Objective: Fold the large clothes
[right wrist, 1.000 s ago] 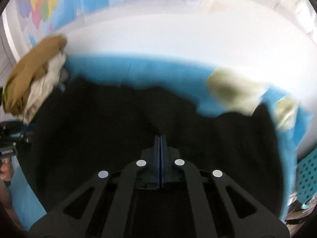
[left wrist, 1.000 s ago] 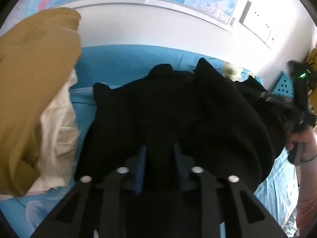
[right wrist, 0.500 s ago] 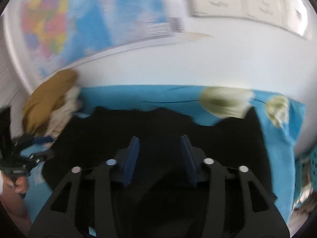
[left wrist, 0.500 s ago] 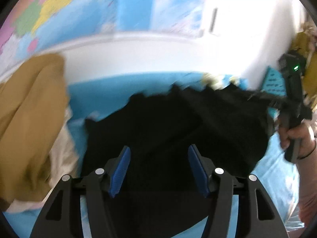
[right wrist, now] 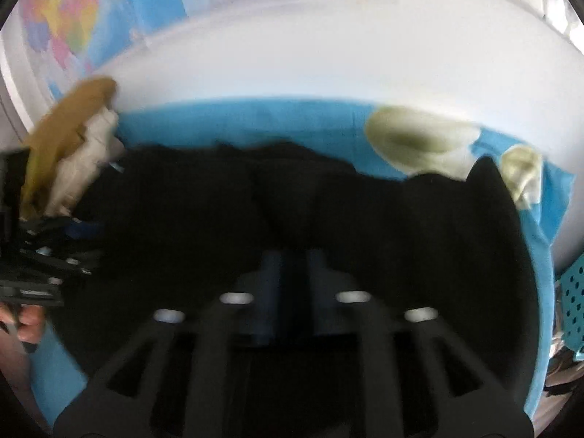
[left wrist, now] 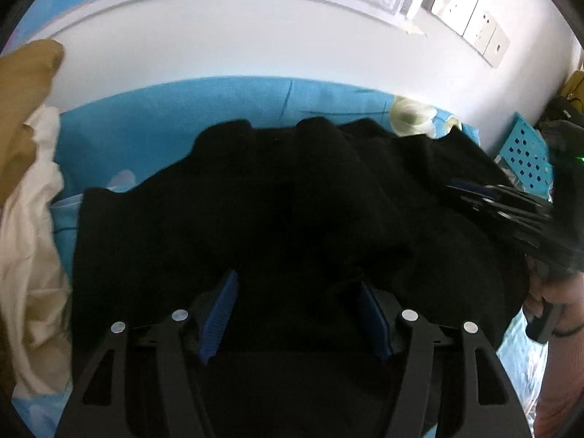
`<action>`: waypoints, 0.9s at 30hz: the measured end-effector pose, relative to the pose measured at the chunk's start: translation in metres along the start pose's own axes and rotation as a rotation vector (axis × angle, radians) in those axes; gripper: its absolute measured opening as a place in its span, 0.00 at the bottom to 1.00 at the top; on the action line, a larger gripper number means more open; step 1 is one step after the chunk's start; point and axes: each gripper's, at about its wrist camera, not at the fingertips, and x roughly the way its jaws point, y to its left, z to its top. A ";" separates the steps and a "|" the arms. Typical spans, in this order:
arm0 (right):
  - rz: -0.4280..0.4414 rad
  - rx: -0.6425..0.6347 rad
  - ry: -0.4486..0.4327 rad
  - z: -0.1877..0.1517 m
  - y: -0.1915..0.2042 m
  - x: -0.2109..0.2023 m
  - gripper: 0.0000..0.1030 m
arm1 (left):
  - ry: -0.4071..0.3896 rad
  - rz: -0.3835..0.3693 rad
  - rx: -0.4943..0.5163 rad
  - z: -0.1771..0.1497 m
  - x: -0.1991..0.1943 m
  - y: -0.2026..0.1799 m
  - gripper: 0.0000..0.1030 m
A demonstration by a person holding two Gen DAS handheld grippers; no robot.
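Observation:
A large black garment (left wrist: 292, 204) lies rumpled on the blue bed sheet (left wrist: 175, 109); it also fills the right wrist view (right wrist: 292, 200). My left gripper (left wrist: 295, 288) is open just above the garment's near part, with nothing between its blue pads. My right gripper (right wrist: 292, 262) hovers over the garment with a narrow gap between its pads; the view is blurred. The right gripper shows at the right of the left wrist view (left wrist: 511, 204), and the left gripper at the left of the right wrist view (right wrist: 47, 255).
A pile of mustard and cream clothes (left wrist: 29, 182) lies at the left, seen also in the right wrist view (right wrist: 73, 146). A white wall (left wrist: 292, 43) with maps runs behind the bed. A teal perforated basket (left wrist: 525, 149) stands at the right.
Both grippers have let go of the black garment and opened. The garment has dropped flatter on the bed. The right gripper's jaws have narrowed again since half a second ago.

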 end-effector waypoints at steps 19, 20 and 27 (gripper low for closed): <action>0.226 -0.101 0.085 0.000 0.083 0.029 0.28 | -0.126 0.182 0.075 0.004 -0.058 -0.021 0.70; 0.223 -0.103 0.079 0.001 0.086 0.026 0.29 | -0.130 0.185 0.078 0.004 -0.061 -0.022 0.71; 0.224 -0.077 0.008 -0.003 0.073 -0.008 0.37 | -0.160 0.165 0.054 0.003 -0.077 -0.026 0.76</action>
